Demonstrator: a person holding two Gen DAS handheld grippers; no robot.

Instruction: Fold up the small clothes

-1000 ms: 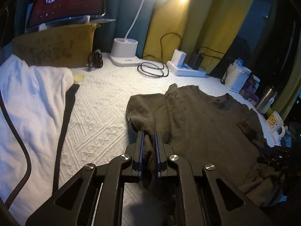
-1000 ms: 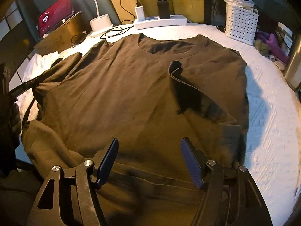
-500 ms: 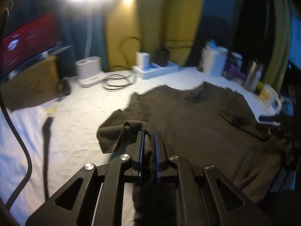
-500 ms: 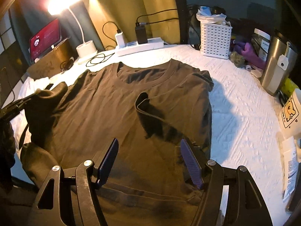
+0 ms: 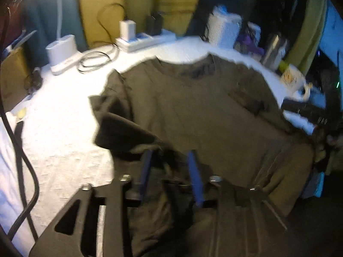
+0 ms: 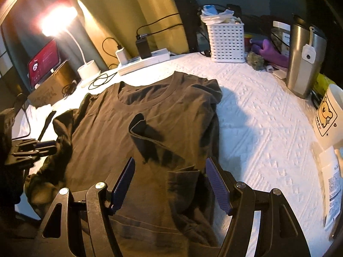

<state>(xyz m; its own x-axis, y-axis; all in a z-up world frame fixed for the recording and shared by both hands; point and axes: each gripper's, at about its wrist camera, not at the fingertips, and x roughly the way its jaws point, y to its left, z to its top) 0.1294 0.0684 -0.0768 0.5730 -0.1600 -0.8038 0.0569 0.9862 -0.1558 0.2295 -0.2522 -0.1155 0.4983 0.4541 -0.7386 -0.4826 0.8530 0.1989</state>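
Lamp-lit white quilted bedspread (image 6: 268, 128), brown T-shirt (image 6: 120, 132) spread flat across it, collar at the far side.

I have my left tool (image 5: 171, 167) over the shirt's left edge; its jaws have just been opening, with the folded-over sleeve cloth loose between them, no longer pinched. My right tool (image 6: 169, 182) hovers wide open and empty above the near hem, nearer the right side fold. The shirt's long axis runs near to far, so I judge the next fold goes across it.
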